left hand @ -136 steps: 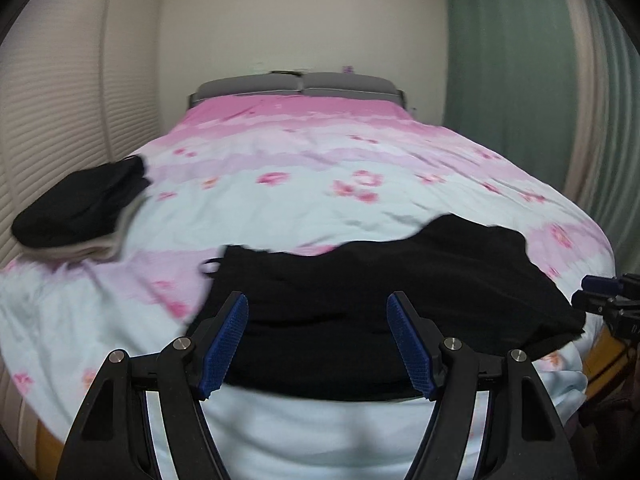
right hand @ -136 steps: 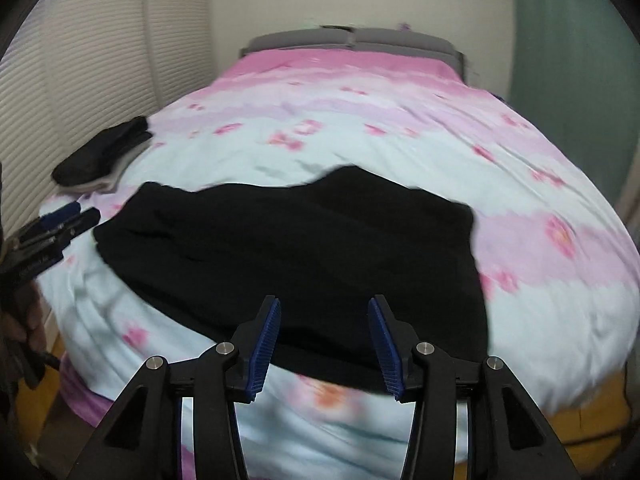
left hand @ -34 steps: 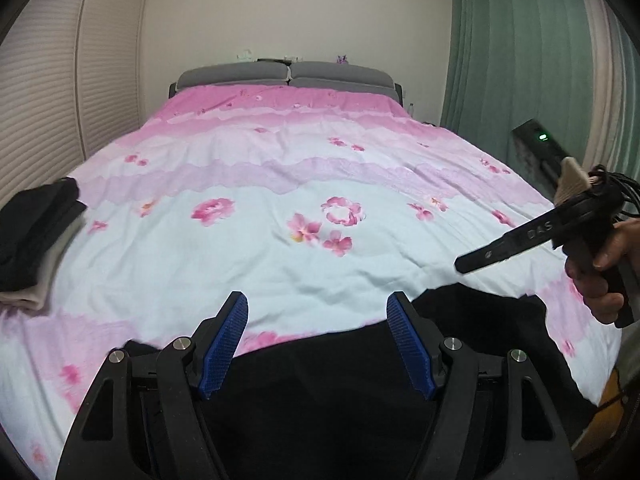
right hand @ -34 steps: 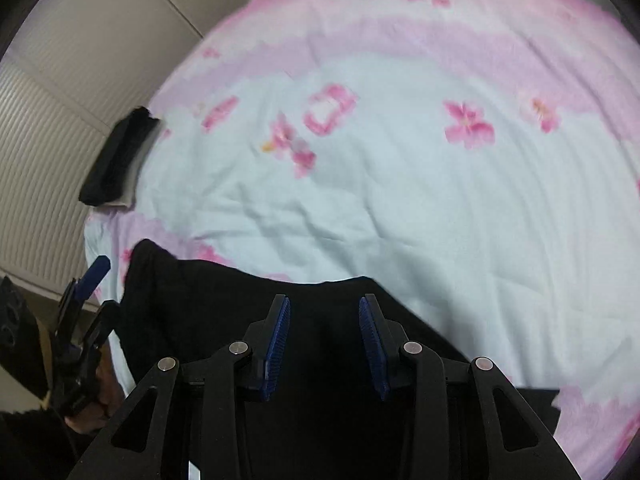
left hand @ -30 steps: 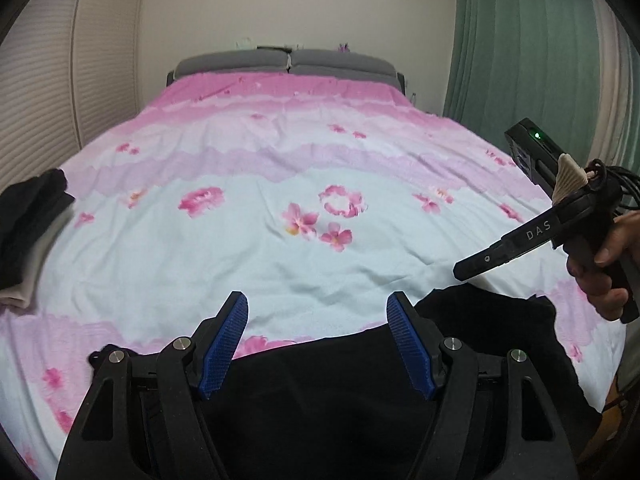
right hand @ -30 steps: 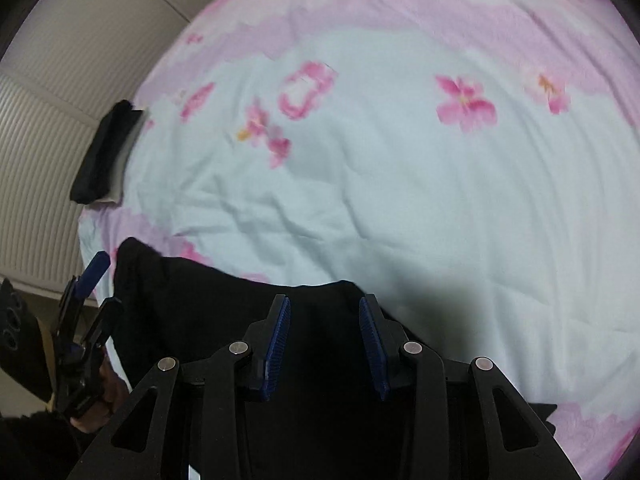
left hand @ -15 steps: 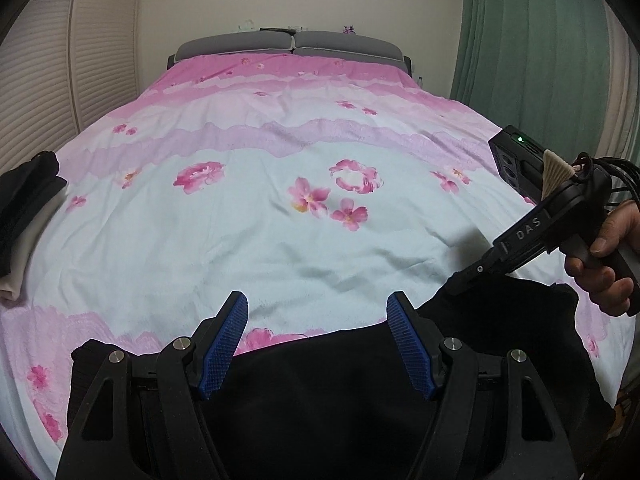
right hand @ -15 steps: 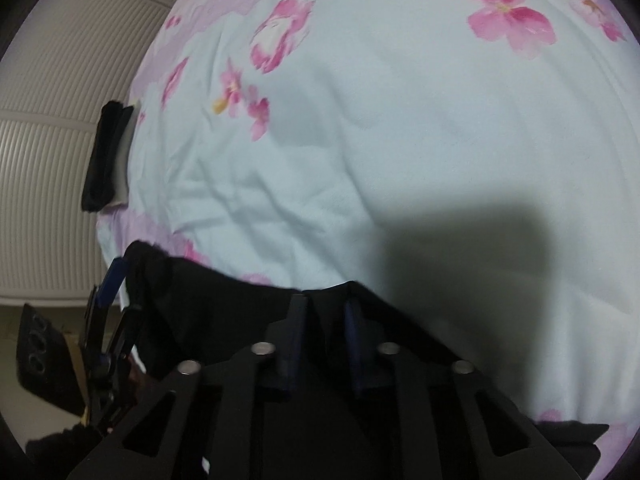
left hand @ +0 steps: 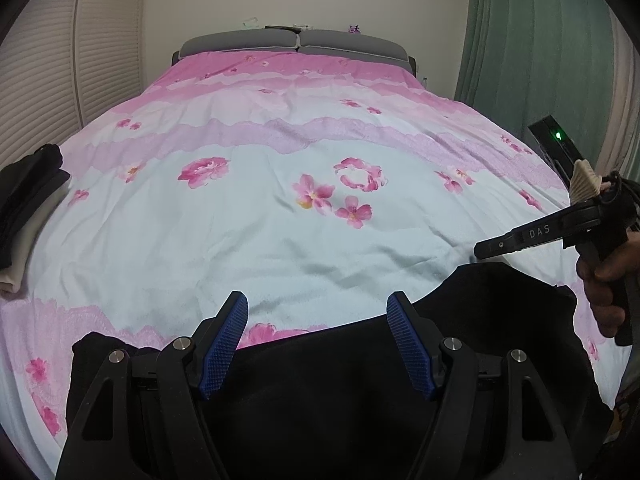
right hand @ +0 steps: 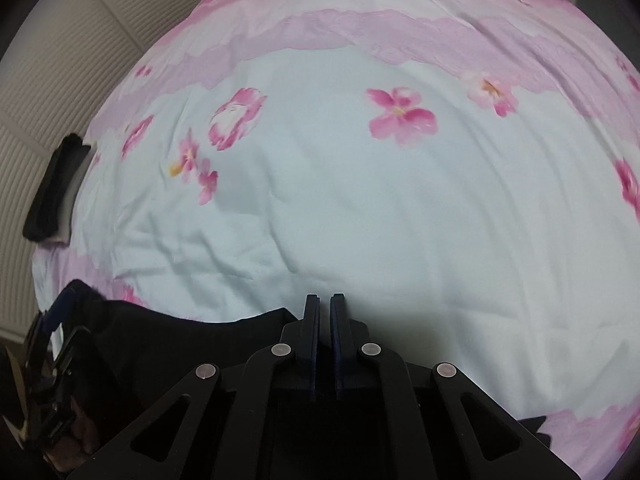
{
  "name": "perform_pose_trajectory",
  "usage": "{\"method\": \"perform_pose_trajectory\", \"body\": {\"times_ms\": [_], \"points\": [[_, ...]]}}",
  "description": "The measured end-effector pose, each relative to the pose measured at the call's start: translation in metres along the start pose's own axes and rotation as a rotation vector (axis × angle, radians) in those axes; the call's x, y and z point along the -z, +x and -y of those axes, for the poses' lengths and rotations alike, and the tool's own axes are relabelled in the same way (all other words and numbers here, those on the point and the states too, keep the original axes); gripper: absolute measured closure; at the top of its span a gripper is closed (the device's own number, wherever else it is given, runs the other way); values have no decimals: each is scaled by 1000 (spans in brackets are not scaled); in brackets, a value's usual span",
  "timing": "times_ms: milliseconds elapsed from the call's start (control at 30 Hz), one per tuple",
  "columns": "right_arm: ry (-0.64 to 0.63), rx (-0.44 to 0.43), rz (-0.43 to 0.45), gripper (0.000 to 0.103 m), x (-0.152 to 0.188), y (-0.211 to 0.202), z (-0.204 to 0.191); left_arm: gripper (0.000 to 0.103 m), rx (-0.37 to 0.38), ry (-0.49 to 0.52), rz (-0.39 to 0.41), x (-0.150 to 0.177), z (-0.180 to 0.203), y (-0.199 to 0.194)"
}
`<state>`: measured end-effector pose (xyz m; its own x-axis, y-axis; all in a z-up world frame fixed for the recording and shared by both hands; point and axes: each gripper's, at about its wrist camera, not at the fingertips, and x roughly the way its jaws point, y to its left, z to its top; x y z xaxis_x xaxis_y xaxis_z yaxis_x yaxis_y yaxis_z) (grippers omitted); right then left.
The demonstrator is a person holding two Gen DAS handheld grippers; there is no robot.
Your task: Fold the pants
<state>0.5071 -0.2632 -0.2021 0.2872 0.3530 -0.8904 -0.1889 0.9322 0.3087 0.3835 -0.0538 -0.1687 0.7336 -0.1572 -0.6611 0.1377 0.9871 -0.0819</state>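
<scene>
Now right claw [right hand: 324, 312] has closed, pinching pants [left hand: 360, 380] edge; left claw [left hand: 318, 340] unchanged, open over fabric.

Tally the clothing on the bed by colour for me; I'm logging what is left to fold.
Black: 2, the black pants at the near edge and the folded black garment on the side pile.
Cream: 1, the cream garment under that folded black one.
Total: 3 pieces showing; the pile may hide more.
</scene>
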Motion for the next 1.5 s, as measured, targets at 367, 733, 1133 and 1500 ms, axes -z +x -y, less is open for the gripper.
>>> {"method": "perform_pose_trajectory", "body": {"times_ms": [367, 733, 1133, 1500], "points": [[-12, 58, 350, 70, 56, -84, -38, 31, -25, -27, 29, 2, -17, -37], [136, 257, 637, 10, 195, -143, -100, 26, -95, -26, 42, 56, -61, -115], [87, 134, 496, 10, 229, -101, -172, 26, -214, -305, -29, 124, -156, -140], [-173, 95, 446, 10, 173, -96, -225, 26, -143, -497, -44, 148, -158, -122]]}}
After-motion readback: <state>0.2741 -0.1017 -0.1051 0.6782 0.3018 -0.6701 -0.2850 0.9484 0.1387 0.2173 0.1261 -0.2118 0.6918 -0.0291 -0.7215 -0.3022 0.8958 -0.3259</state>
